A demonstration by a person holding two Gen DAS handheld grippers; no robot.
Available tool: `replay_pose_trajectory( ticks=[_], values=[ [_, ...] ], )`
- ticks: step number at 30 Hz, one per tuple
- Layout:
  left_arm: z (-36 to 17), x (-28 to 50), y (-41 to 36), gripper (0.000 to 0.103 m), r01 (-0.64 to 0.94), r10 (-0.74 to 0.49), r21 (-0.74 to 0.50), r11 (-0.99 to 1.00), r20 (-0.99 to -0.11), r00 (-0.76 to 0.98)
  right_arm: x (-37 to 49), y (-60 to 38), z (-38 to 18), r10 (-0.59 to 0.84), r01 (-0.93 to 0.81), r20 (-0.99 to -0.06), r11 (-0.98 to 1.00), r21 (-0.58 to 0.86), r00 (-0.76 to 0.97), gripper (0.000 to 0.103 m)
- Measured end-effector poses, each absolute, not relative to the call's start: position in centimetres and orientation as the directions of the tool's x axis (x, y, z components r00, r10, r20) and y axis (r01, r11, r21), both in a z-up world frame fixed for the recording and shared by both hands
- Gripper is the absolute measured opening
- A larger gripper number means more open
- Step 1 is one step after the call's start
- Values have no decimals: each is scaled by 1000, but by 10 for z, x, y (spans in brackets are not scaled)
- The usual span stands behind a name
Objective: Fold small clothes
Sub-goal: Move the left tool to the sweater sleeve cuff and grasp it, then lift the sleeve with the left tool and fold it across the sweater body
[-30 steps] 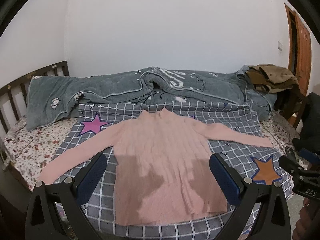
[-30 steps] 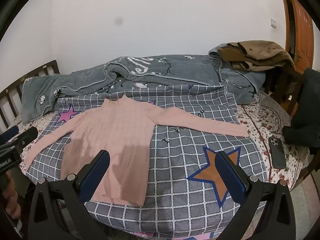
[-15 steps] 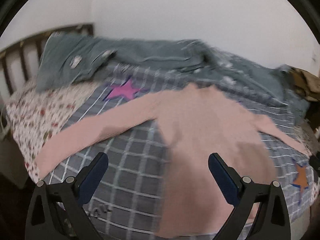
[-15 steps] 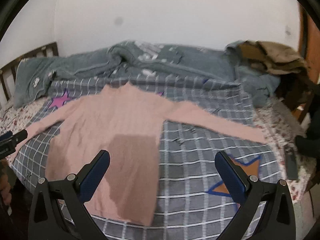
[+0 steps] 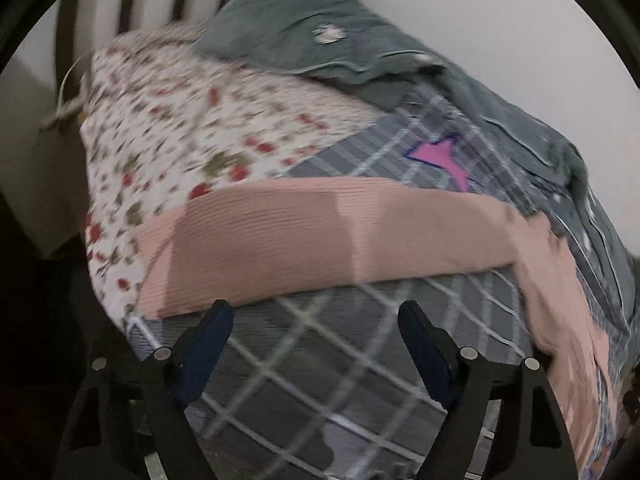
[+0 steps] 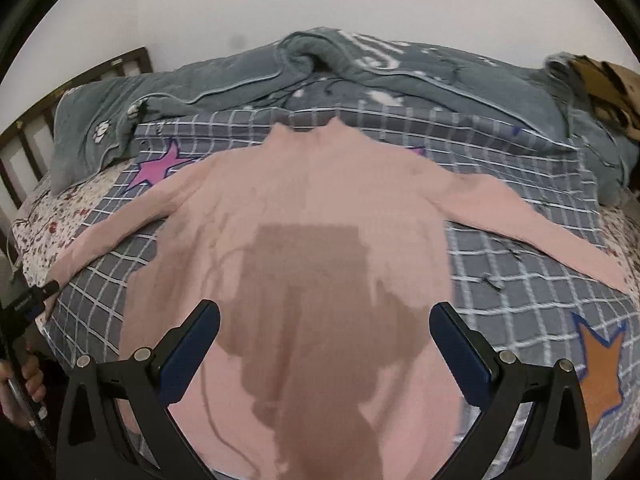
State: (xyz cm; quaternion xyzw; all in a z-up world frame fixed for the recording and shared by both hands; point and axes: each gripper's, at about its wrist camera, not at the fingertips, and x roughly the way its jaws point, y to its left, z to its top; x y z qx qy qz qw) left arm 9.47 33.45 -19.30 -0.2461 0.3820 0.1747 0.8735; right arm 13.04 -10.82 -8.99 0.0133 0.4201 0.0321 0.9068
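The left claw (image 5: pixel 316 332), spread with nothing between its pads though its jaws have just been closing, hangs over the checked blanket (image 5: pixel 320 356) just short of the pink sweater's sleeve (image 5: pixel 304 236), which reaches toward the bed's left edge. The right claw (image 6: pixel 324 344) is spread wide and empty above the pink sweater (image 6: pixel 304 216), lying flat mid-bed, hem nearest. Ribbed knit: probably light, limp, stretchy. I would pinch the cuff and a hem corner.
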Motion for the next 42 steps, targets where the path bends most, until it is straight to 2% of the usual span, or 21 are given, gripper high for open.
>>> replay_pose_trajectory(
  ticks=[4, 10, 12, 15, 17, 20, 24, 29, 33, 34, 35, 36, 37, 38, 42],
  values=[
    [-207, 90, 358, 81, -533, 111, -341, 774, -756, 645, 139, -88, -94, 111, -89, -764, 994, 70, 635, 103],
    [-223, 92, 385, 81, -540, 26, -497, 679, -719, 695, 142, -69, -99, 112, -130, -778, 991, 40, 618, 103],
    [-220, 98, 386, 75, -555, 58, -471, 685, -725, 686, 142, -68, -101, 110, -133, -784, 990, 35, 611, 103],
    [-216, 105, 387, 51, -585, 114, -415, 697, -741, 661, 143, -72, -104, 107, -134, -798, 990, 33, 594, 103],
    [-211, 104, 390, 14, -594, 137, -402, 696, -738, 661, 141, -76, -104, 98, -129, -800, 991, 26, 592, 103],
    [-198, 96, 395, 4, -591, 144, -436, 679, -710, 689, 138, -85, -101, 88, -120, -794, 993, 19, 602, 103],
    [-168, 98, 385, 3, -561, 181, -399, 725, -676, 714, 133, -97, -94, 91, -117, -780, 993, 23, 619, 103],
    [-129, 107, 362, 2, -500, 173, -378, 780, -637, 751, 129, -119, -86, 102, -98, -765, 994, 52, 636, 103],
    [-135, 103, 354, 4, -503, 169, -381, 776, -643, 747, 125, -133, -84, 107, -99, -756, 994, 55, 646, 103],
    [-138, 102, 353, 12, -518, 180, -364, 774, -657, 732, 124, -136, -85, 106, -101, -757, 993, 53, 645, 103],
    [-145, 100, 351, 29, -543, 196, -347, 765, -677, 709, 124, -138, -86, 107, -102, -760, 993, 53, 642, 103],
    [-151, 96, 349, 38, -557, 199, -350, 753, -686, 700, 124, -140, -88, 108, -104, -762, 993, 54, 639, 103],
    [-159, 89, 349, 61, -565, 189, -384, 730, -682, 707, 124, -142, -89, 110, -107, -765, 993, 55, 634, 103],
    [-162, 84, 350, 74, -566, 183, -409, 716, -673, 717, 123, -143, -91, 114, -112, -767, 992, 56, 631, 103],
    [-175, 73, 349, 74, -556, 138, -462, 691, -671, 729, 122, -148, -98, 118, -115, -771, 992, 58, 626, 103]
  ],
)
